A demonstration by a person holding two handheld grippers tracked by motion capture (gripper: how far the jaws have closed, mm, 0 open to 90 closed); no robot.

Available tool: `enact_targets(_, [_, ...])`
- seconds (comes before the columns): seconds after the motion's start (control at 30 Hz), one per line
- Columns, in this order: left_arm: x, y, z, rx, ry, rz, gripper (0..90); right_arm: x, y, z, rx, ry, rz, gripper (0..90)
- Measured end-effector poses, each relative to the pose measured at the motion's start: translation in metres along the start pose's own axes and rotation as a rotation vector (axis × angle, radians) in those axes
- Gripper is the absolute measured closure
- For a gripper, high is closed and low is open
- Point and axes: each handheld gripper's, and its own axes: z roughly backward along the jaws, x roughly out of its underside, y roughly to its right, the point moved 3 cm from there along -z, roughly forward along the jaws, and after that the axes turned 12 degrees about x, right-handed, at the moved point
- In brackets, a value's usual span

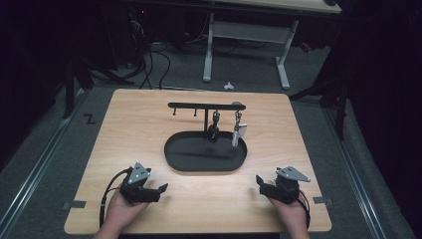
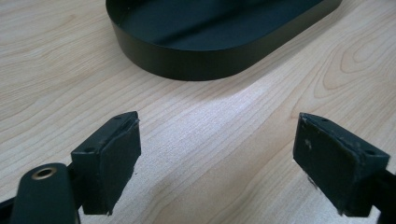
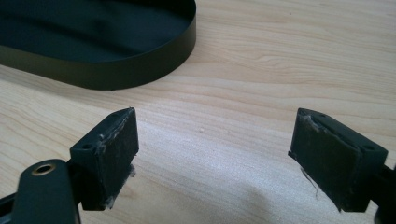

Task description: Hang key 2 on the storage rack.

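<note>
Tray (image 1: pixel 174 158) centred, left gripper (image 1: pixel 160 189) and right gripper (image 1: pixel 260 182) gaping, bare table (image 1: pixel 209 204) between

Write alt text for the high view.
Two hand-held tools, left tool and right tool, rest open on a wooden table before a black oval tray. A hook rack over the tray holds two hanging items.
</note>
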Motion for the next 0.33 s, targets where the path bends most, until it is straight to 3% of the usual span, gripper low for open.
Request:
enact_targets(0.1, [-0.001,-0.001,-0.001,0.002,0.009,0.008,15.5,0.001,0.000,0.000,0.001,-0.001,0.007,15.2])
enact_targets(0.27, [-0.009,0.005,-0.004,0.007,0.016,-0.028,15.8,0.006,0.002,0.003,0.002,-0.003,0.031,15.1])
enact_targets(0.33, [-0.011,0.008,-0.006,0.015,0.019,-0.033,16.4,0.008,0.005,0.005,0.004,-0.006,0.017,15.1])
